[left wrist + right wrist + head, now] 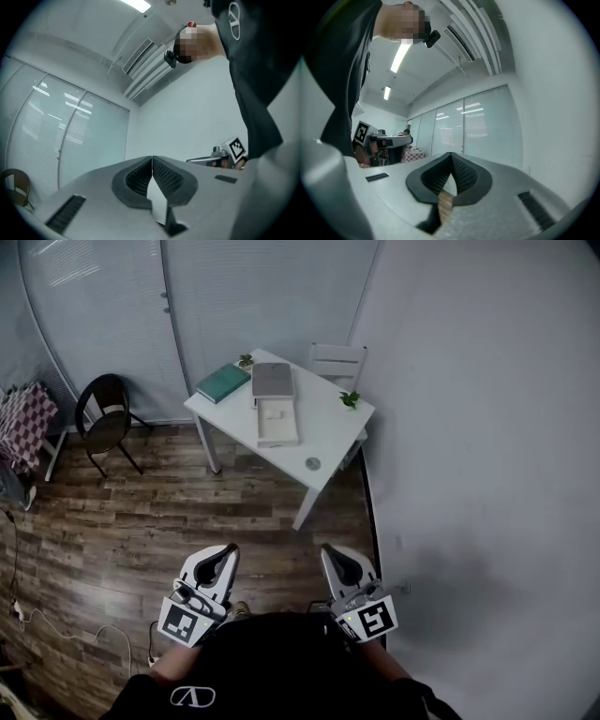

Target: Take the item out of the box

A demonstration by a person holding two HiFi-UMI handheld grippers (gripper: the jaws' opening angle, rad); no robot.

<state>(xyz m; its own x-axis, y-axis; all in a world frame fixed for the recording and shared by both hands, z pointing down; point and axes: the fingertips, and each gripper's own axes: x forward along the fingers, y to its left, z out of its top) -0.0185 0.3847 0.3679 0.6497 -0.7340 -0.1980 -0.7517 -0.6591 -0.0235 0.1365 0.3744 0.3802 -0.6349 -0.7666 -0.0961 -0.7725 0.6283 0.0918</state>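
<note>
Left gripper (152, 161), right gripper (451, 157) closed — box (278, 427) seemingly open.

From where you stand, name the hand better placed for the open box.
Right, marginally: the table corner lies ahead of the right tongs. The left tongs are equally shut and far from the box.

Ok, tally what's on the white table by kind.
Small plants: 2
Teal book: 1
Grey flat case: 1
Open beige box: 1
Small round disc: 1
Total: 6
</note>
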